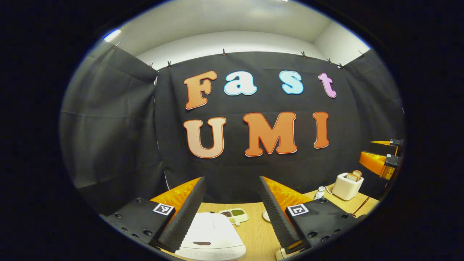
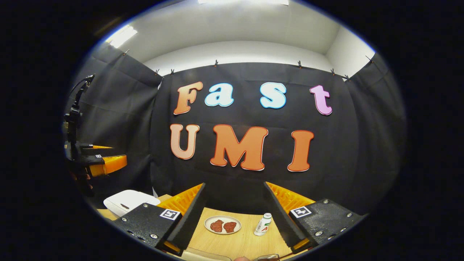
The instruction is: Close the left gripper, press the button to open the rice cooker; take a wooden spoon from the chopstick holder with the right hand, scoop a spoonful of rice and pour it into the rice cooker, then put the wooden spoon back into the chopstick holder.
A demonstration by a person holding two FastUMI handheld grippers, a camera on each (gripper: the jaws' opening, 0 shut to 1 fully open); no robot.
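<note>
The white rice cooker (image 1: 210,235) sits on the wooden table just below my left gripper (image 1: 232,179), its lid down and a dark button strip facing me. The left gripper is open and holds nothing. In the right gripper view the cooker (image 2: 128,201) lies low at the left, with the left gripper (image 2: 103,161) hovering above it. My right gripper (image 2: 235,185) is open and holds nothing, raised over the table. From the left gripper view the right gripper (image 1: 384,159) hangs at the far right edge.
A divided dish of grains (image 1: 233,215) lies behind the cooker. A white toaster with bread (image 1: 347,185) and a small bottle (image 1: 319,192) stand at the right. Under the right gripper are a plate with two reddish pieces (image 2: 222,224) and a small bottle (image 2: 263,224).
</note>
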